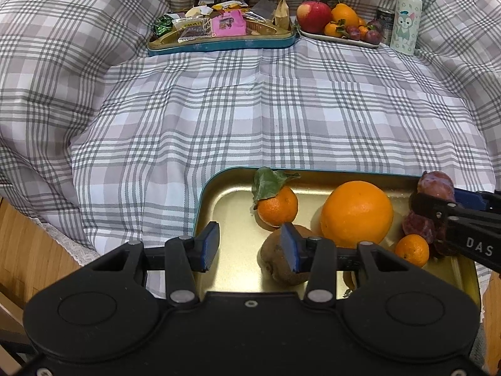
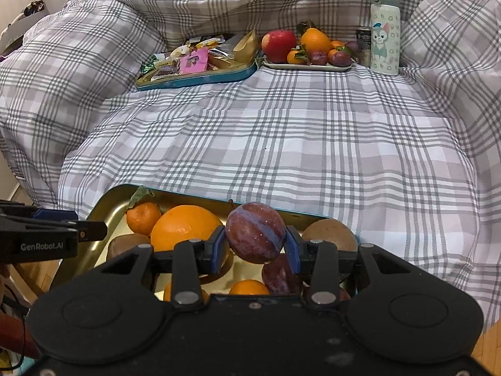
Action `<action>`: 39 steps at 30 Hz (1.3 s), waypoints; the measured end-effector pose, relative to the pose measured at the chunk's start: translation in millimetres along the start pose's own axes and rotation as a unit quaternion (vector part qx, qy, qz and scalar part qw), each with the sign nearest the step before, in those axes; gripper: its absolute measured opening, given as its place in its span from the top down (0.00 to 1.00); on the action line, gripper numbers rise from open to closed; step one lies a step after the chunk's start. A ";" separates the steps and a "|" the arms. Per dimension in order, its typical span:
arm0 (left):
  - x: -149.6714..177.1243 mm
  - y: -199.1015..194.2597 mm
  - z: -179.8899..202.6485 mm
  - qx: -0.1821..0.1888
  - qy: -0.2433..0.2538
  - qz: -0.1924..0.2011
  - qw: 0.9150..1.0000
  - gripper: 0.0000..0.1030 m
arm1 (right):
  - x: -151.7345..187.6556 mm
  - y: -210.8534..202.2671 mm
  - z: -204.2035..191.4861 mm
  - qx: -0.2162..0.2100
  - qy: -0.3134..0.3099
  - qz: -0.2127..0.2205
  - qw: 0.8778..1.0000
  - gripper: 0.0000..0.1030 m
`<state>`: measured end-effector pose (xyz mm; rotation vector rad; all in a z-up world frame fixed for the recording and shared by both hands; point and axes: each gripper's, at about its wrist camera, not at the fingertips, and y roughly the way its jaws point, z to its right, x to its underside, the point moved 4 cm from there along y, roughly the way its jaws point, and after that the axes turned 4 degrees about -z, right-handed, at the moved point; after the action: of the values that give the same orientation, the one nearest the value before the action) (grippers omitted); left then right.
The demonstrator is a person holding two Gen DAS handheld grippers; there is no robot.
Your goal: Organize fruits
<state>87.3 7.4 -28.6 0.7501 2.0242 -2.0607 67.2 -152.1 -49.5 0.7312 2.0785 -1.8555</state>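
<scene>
Gripped between the right gripper's [image 2: 255,247] pads, a plum [image 2: 255,232] hangs over the near tray [image 2: 103,200]; left gripper [image 1: 250,246] gapes empty beside the kiwi [image 1: 275,260].

Bed under a plaid sheet [image 2: 281,131].
On it lay a gold tray [image 1: 219,206], a snack tin [image 2: 194,80], a fruit plate [image 2: 308,67], a bottle [image 2: 385,31].

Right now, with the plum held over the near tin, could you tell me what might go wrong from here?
1. The right hand-held gripper pinches the round plum only at its sides, so it could slip and drop onto the fruit below.
2. The far fruit tray already looks full, so a plum added there may roll off.
3. The open left hand-held gripper sits close above the kiwi and could knock it.
</scene>
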 end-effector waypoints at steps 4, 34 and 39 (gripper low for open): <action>-0.4 -0.5 0.7 0.000 0.000 0.001 1.000 0.50 | -0.5 3.4 -0.7 0.000 0.001 -0.004 1.000 0.59; 20.7 -30.7 14.8 0.007 -0.002 0.029 1.000 0.50 | 26.3 -40.8 2.3 0.015 0.021 0.039 0.999 0.59; 30.2 -39.2 18.8 0.003 -0.001 0.035 0.999 0.50 | 42.0 -45.3 4.4 0.020 0.030 0.038 0.999 0.59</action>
<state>39.3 -1.0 -8.0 0.8075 1.9610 -2.0296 7.5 -150.9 -33.1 0.8737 2.0243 -1.8619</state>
